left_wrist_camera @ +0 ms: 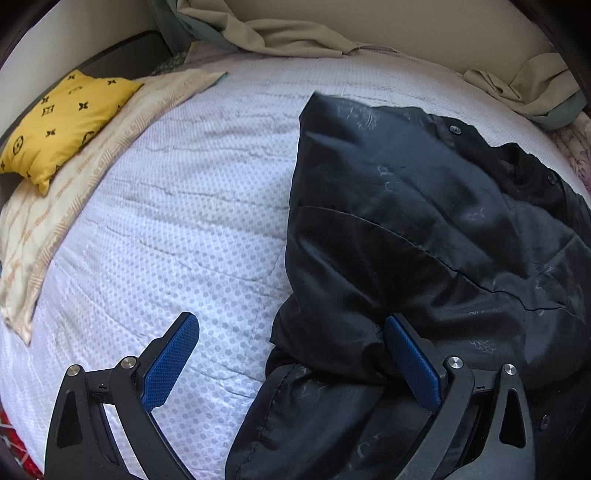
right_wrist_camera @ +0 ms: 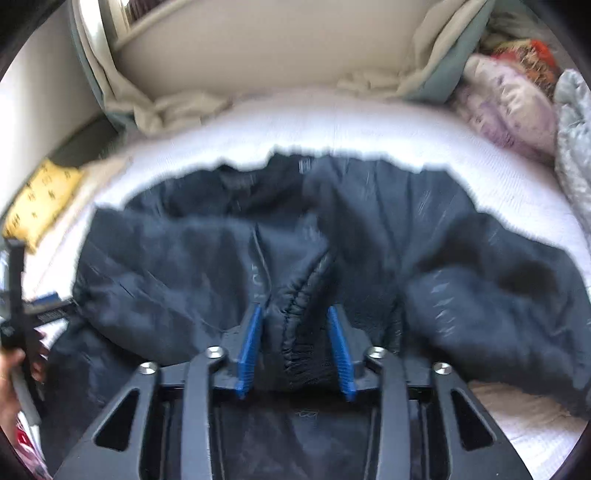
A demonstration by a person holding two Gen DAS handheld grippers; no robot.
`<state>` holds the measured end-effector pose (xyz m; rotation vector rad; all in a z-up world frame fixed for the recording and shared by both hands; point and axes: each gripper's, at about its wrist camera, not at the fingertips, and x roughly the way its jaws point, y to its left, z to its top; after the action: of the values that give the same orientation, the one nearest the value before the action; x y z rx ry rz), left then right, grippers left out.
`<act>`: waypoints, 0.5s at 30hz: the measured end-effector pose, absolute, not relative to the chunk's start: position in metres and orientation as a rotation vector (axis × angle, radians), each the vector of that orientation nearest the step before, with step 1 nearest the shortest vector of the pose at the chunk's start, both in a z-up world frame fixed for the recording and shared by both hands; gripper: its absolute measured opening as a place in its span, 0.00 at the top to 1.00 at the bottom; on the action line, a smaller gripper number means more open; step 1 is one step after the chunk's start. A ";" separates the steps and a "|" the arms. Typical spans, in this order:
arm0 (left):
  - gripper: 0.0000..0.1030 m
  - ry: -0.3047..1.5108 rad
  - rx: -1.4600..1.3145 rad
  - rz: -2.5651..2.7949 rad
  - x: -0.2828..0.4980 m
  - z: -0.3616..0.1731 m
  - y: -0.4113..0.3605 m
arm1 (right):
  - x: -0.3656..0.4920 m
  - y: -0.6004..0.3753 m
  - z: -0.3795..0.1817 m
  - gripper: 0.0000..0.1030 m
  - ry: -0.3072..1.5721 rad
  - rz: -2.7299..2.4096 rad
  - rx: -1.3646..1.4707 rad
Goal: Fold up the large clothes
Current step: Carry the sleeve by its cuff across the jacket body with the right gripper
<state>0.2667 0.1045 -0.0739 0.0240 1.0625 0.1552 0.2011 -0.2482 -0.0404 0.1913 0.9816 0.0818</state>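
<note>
At the far left of the left wrist view a yellow cushion (left_wrist_camera: pixel 61 123) with dark printed marks lies on a cream patterned cloth (left_wrist_camera: pixel 74 192), which runs along the left edge of the bed (left_wrist_camera: pixel 192 206). The bed is covered by a white quilted spread with a fine grey dotted weave, lightly wrinkled. Behind it stands a pale padded headboard (left_wrist_camera: pixel 424 33), with a crumpled beige and grey-green sheet (left_wrist_camera: pixel 280 37) bunched against its foot.

The left claw (left_wrist_camera: pixel 291 354) stands wide, its blue pads far apart. The left-hand pad hangs over the bare spread; the right-hand pad lies against the edge of the dark jacket (left_wrist_camera: pixel 436 229), and nothing is gripped. The jacket, shiny black with a faint pattern and snap buttons, lies in a heap on the right half of the bed in this view.

In the right wrist view, which is blurred, a hand (right_wrist_camera: pixel 11 373) holding the other tool's frame shows at the left edge, with the yellow cushion (right_wrist_camera: pixel 40 199) above it. The jacket (right_wrist_camera: pixel 184 266) spreads across the middle of the bed (right_wrist_camera: pixel 369 122). The right claw (right_wrist_camera: pixel 295 332) is narrowly parted, and a gathered elastic cuff (right_wrist_camera: pixel 299 317) of the jacket sits between its pads; whether they press it I cannot tell. At the right lie a lilac floral pillow (right_wrist_camera: pixel 509 110) and a grey quilted blanket (right_wrist_camera: pixel 572 147).
</note>
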 end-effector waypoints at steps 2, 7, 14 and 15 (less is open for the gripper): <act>0.01 1.082 -0.020 0.143 0.267 -0.079 0.110 | 0.208 -0.246 -0.057 0.69 1.027 0.057 0.181; 0.01 1.103 -0.115 0.114 0.267 -0.091 0.123 | 0.213 -0.239 -0.073 0.68 1.044 0.026 0.141; 0.00 1.070 -0.075 0.123 0.266 -0.093 0.119 | 0.216 -0.236 -0.090 0.68 1.017 0.023 0.117; 0.00 1.072 -0.080 0.122 0.266 -0.092 0.120 | 0.216 -0.237 -0.091 0.68 1.017 0.026 0.125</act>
<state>0.2658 0.1201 -0.0924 -0.0802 1.0717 0.1223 0.2163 -0.2370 -0.0907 0.1252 1.0166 0.0256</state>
